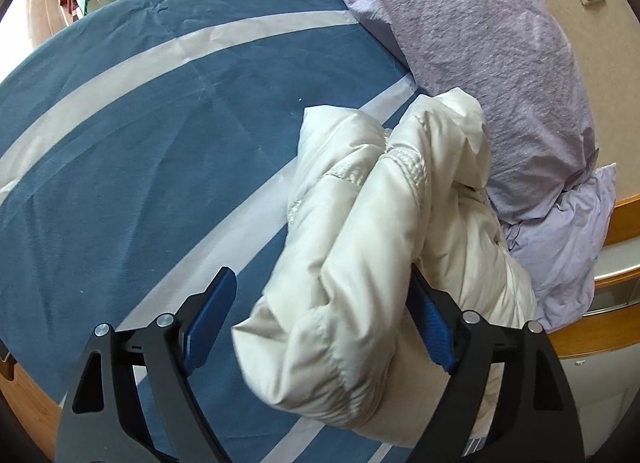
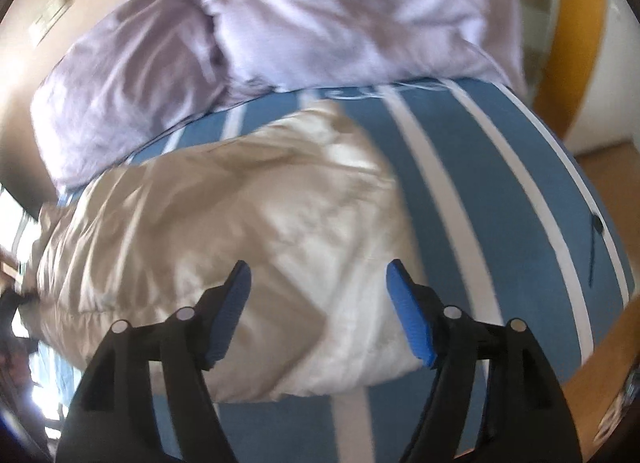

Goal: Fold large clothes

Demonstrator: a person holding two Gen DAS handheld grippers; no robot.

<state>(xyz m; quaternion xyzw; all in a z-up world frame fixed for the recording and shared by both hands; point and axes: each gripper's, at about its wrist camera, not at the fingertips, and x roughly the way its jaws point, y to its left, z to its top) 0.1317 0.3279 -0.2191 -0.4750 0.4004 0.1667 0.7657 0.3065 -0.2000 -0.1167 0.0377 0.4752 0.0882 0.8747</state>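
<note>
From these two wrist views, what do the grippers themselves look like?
Both match: the left gripper and right gripper have matte black angular linkage arms with triangular cut-outs and silver round pivot pins. Each finger carries a blue ribbed pad. No cables, markings, sleeves or hands are visible.

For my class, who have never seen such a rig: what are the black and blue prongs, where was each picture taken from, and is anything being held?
The prongs are two hand-held grippers, each with a camera looking along its fingers. One picture comes from the left gripper, the other from the right gripper. A cream padded jacket lies bunched on a blue bedsheet with white stripes, beside lilac pillows. Both grippers are open. The jacket's sleeve sits between the left fingers, unclamped; the right picture is blurred.
</note>
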